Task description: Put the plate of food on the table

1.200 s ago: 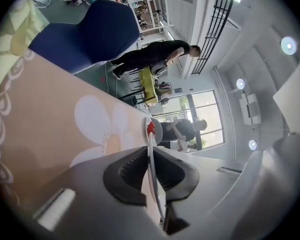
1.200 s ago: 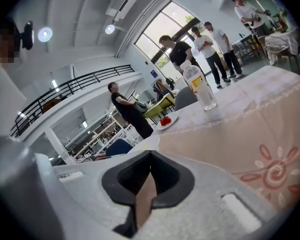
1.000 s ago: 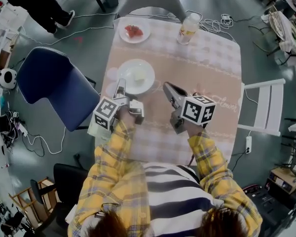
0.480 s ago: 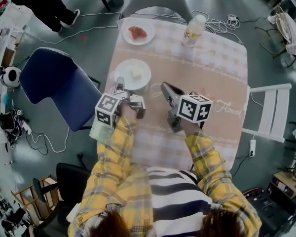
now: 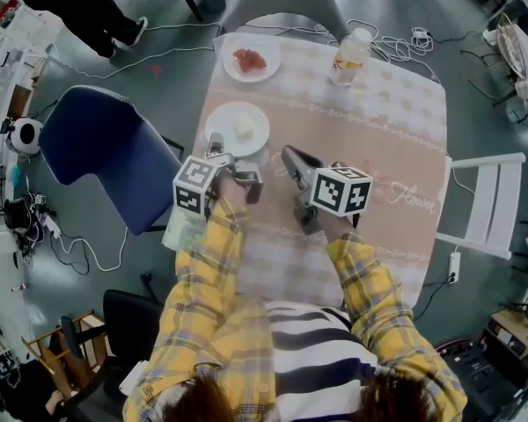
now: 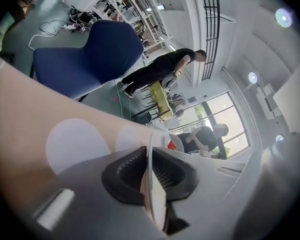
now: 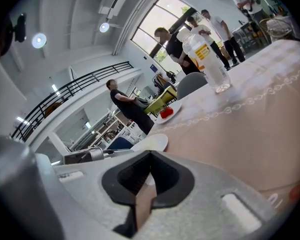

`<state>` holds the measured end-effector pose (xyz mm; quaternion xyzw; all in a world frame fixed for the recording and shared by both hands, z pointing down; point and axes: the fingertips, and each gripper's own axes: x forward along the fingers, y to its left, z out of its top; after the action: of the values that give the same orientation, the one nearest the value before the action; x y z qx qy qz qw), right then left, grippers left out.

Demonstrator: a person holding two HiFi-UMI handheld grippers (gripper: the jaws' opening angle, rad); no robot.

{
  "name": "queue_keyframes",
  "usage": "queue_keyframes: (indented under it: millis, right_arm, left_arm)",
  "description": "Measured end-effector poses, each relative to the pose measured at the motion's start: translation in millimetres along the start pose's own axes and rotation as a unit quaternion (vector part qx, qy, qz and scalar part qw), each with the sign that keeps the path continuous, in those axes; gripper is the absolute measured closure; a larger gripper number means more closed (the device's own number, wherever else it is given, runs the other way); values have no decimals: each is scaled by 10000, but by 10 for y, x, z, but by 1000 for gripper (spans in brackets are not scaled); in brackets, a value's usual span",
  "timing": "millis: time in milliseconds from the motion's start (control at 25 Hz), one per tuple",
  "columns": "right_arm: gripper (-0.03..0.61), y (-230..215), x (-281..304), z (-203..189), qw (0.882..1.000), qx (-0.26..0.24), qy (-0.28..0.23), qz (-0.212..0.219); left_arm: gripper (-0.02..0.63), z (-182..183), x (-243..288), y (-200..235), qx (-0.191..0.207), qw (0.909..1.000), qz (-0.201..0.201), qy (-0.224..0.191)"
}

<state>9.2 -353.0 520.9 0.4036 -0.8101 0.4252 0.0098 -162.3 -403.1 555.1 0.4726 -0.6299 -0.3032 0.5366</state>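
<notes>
Seen from above, a person in a yellow plaid shirt sits at a table (image 5: 383,139) covered with a pale pink checked cloth, holding a gripper in each hand.

The left gripper (image 5: 215,145) reaches to the near left edge of a white plate (image 5: 218,120) that carries a small pale piece of food (image 5: 245,127). In the left gripper view the plate's thin rim stands edge-on between the two dark ribbed pads, and the jaws are closing on it, so the plate is gripped by its rim. This plate sits over the left half of the table, near the left edge. The views do not show whether it rests on the cloth or hangs just above it.

The right gripper (image 5: 288,155) hovers just beside the plate, to its right. Its jaws are drawn together with nothing between them.

Farther along the table, beyond the gripped plate, lies a second plate (image 5: 233,66) with red food (image 5: 251,59). A clear bottle (image 5: 349,55) with a yellow label stands upright to its right, well apart from both plates.

A blue chair (image 5: 106,152) stands left of the table and a white chair (image 5: 488,205) to its right.
</notes>
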Motion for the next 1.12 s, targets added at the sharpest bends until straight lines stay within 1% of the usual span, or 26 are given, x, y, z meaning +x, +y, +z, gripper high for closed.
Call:
queue_keyframes:
  millis: [120, 280, 440, 680, 840, 920, 1120]
  right_arm:
    - [581, -3, 12, -28, 10000, 10, 44, 5]
    - [583, 73, 34, -69, 9999, -5, 97, 86]
    - [581, 106, 40, -81, 9998, -41, 147, 124]
    - [581, 107, 53, -103, 9998, -14, 176, 129]
    - [581, 163, 77, -148, 9995, -52, 259, 188]
    - [582, 179, 83, -159, 9994, -43, 273, 225]
    - [581, 191, 96, -172, 9992, 36, 268, 307]
  left_arm:
    - [594, 21, 58, -17, 16, 10000, 50, -66]
    - [599, -11, 136, -57, 152, 9998, 152, 19]
    - [603, 4, 185, -79, 608, 9973, 389, 127]
    - [585, 14, 267, -67, 1230, 9888, 767, 358]
    - [547, -11, 280, 81, 1236, 9823, 1238, 676]
    - [536, 5, 262, 93, 1392, 9781, 1373, 714]
    - [452, 21, 182, 119, 1796, 9688, 1547, 721]
